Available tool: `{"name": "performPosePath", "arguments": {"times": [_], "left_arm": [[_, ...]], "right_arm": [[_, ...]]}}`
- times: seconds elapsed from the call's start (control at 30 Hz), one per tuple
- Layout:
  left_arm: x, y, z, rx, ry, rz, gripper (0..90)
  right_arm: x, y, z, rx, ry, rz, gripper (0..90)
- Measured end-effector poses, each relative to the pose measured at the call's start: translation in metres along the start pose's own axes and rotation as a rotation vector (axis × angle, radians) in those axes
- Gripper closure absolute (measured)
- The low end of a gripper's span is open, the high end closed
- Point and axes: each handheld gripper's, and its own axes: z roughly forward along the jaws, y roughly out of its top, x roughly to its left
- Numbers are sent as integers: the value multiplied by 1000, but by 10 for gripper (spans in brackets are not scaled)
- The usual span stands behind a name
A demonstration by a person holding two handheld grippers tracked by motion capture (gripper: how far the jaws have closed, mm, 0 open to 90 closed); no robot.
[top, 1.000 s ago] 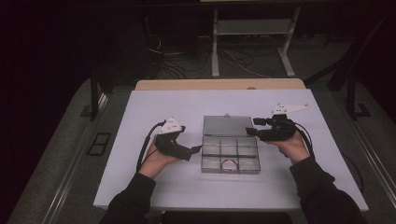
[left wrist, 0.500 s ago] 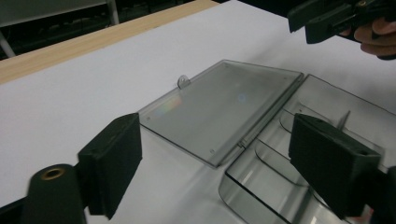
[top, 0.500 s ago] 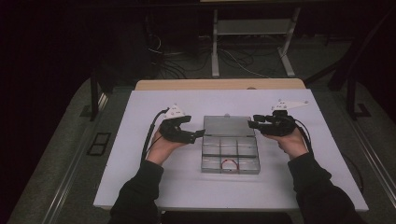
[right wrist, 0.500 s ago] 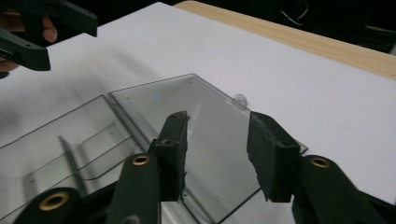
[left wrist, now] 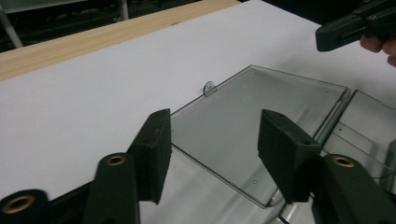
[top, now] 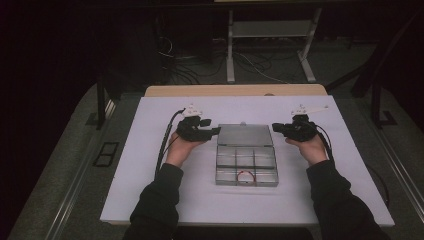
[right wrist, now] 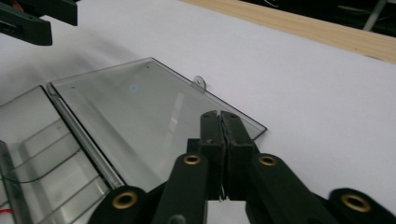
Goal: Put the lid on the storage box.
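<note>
A clear plastic compartment box (top: 246, 162) lies mid-table with its lid (top: 245, 135) folded flat behind it. A red ring (top: 245, 176) sits in a front compartment. My left gripper (top: 216, 131) points at the lid's left edge. Its jaws have just been closing and stand half apart, open, around the lid's (left wrist: 243, 112) near corner without touching it (left wrist: 212, 140). My right gripper (top: 275, 128) is at the lid's right edge. Its jaws have just closed and are shut, pads pressed together over the lid's (right wrist: 140, 102) corner, with nothing visible between them (right wrist: 219, 116).
The white table top (top: 150, 150) ends in a wooden strip (top: 235, 90) at the far side. A small tab (left wrist: 208, 87) sticks out from the lid's far edge. Black cables trail from both grippers. Dark floor and a metal stand lie beyond the table.
The left hand moved away from the person, from beside the compartments up to the lid. Its jaws narrowed. The right gripper's jaws closed fully and dipped slightly toward the lid's right edge.
</note>
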Motion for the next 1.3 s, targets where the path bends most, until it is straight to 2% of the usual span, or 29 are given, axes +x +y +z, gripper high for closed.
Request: {"name": "performPosePath", "arguments": {"times": [0.13, 0.37, 0.43, 0.53, 0.7, 1.0, 1.1, 1.27, 1.3], "left_arm": [[4, -4, 8, 10, -2, -12, 550], [12, -16, 22, 88, 10, -48, 773], [14, -18, 24, 108, 16, -47, 821], [17, -22, 26, 137, 23, -74, 881], [19, -26, 31, 186, 11, -98, 891], [14, -28, 39, 234, -1, -105, 892], [13, -27, 39, 244, 2, -104, 892], [12, -27, 42, 228, -21, -128, 893], [11, -27, 43, 231, -26, -122, 893]], "right_arm": [[-7, -5, 4, 21, -7, 19, 891], [-15, -15, 15, 72, -25, 42, 891], [-17, -17, 16, 84, -28, 52, 891], [-19, -20, 19, 112, -28, 73, 891], [-19, -24, 26, 143, -8, 82, 890], [-15, -27, 35, 182, 2, 75, 891], [-15, -27, 35, 182, 3, 79, 891], [-14, -27, 36, 181, 7, 85, 891], [-14, -27, 36, 180, 15, 90, 891]]}}
